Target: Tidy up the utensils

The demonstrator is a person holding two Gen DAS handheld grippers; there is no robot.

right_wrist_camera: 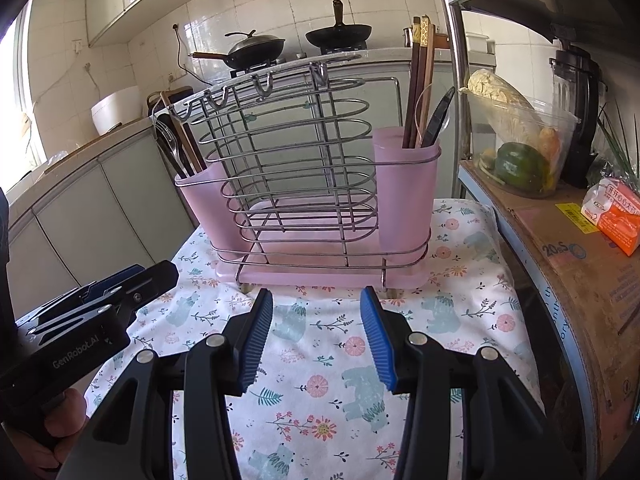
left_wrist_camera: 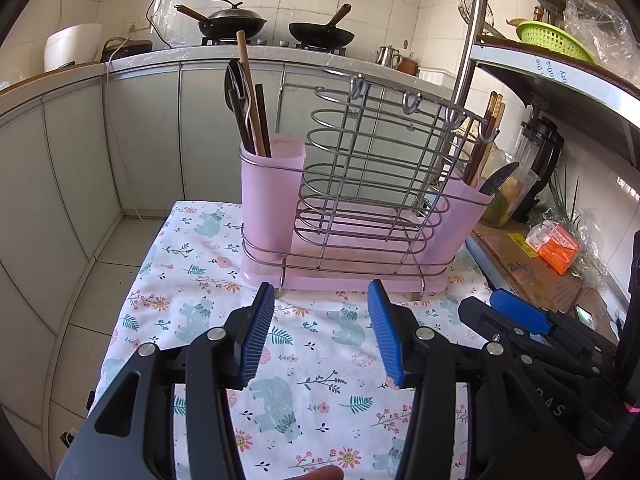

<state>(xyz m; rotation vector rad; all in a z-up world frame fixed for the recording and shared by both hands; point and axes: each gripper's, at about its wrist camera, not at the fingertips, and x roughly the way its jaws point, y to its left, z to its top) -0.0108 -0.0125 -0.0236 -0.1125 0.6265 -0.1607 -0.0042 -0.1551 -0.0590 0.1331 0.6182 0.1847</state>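
Step, as I read it: pre-grasp, nothing picked. Both grippers hover over the table, facing the rack.

Table (left_wrist_camera: 200, 240): soft floral cloth with bear prints, a bit wrinkled.

Rack (left_wrist_camera: 360, 184): chrome wire frame, looped oval rungs, hooks along the top bar, on a pink plastic tray. It sits at the far end of the cloth.

Left cup (left_wrist_camera: 272, 196) and right cup (right_wrist_camera: 408, 188): translucent pink plastic, one at each end of the rack.

Utensils are already split: dark spoons and wooden chopsticks (left_wrist_camera: 250, 96) in the left cup, more chopsticks (right_wrist_camera: 422, 80) and a black knife (right_wrist_camera: 440, 116) in the right.

Left gripper (left_wrist_camera: 322, 332): released, empty, ribbed blue pads. Right gripper (right_wrist_camera: 316, 336): same.

Next move likely needs a pinch high on a thin, slick handle and a straight lift clear of the wire.
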